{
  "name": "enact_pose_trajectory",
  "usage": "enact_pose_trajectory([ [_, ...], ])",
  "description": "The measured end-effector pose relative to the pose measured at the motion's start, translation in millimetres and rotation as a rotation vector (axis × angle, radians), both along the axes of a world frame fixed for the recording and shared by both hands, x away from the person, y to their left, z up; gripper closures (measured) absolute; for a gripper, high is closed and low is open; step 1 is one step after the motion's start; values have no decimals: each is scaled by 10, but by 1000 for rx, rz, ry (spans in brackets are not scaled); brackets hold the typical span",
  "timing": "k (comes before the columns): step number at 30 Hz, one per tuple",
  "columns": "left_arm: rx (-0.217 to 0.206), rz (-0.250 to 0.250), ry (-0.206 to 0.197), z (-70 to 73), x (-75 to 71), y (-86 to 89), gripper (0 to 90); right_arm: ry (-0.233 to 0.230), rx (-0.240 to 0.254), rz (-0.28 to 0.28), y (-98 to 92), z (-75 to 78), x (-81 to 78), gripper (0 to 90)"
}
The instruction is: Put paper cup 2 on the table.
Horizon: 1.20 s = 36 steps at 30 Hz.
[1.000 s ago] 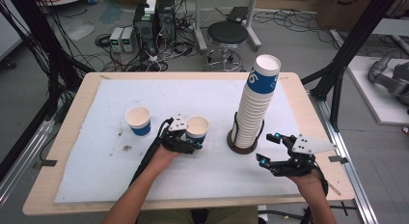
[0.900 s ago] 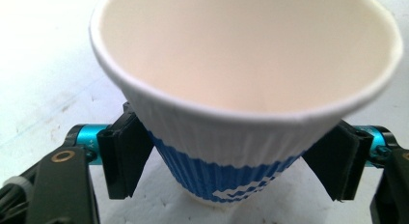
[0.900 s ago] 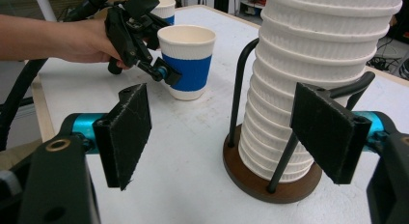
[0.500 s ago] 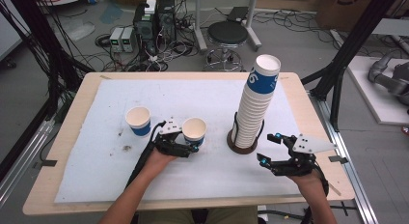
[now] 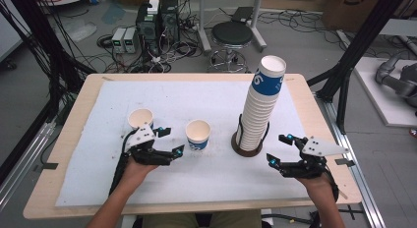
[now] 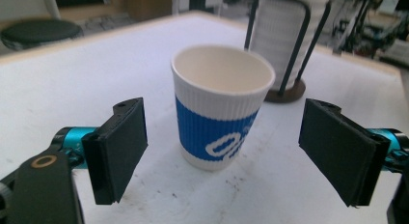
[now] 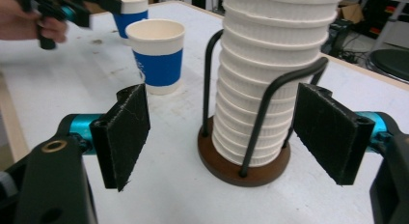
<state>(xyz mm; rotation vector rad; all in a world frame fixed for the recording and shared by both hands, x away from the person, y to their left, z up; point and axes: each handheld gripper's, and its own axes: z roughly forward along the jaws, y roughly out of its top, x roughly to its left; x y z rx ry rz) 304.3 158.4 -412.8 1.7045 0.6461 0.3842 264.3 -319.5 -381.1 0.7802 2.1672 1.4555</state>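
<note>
A white paper cup with a blue band (image 5: 198, 134) (image 6: 219, 103) stands upright on the white mat. My left gripper (image 5: 172, 141) (image 6: 229, 147) sits just to its left. Its jaws have just been opening and now stand open, with the cup a little beyond the pads and touching neither. A second cup (image 5: 140, 119) stands behind that hand. A tall stack of cups (image 5: 263, 105) (image 7: 275, 79) rests in a wire holder on a round wooden base (image 7: 243, 161). My right gripper (image 5: 278, 148) (image 7: 222, 137) is open, close to the right of the base, facing the stack.
The white mat (image 5: 196, 188) covers most of the wooden table (image 5: 78, 115). In the right gripper view the two loose cups (image 7: 156, 55) (image 7: 128, 11) stand left of the stack. A stool (image 5: 232, 34) and electronics sit on the floor beyond the far edge.
My left gripper has let go of the middle cup and drawn back to the left, away from it. The cup stays where it stood. The right gripper has not moved.
</note>
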Motion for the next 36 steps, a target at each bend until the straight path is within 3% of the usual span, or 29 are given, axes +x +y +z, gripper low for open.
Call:
enact_pose_trajectory([
  [5, -58, 25, -56, 64, -129, 218, 166, -11, -17, -28, -14, 5, -11, 211],
  [8, -107, 42, -66, 68, -183, 345, 166, -11, -20, -41, -31, 9, -20, 211],
  [15, -151, 76, -88, 39, -273, 561, 167, -12, -25, -67, -40, 1, -60, 211],
  [28, -171, 86, -105, 36, -319, 662, 168, -6, -8, -104, -83, -9, -122, 211],
  [36, -166, 97, -108, 25, -354, 677, 170, -2, -12, -94, -44, -27, -119, 211],
])
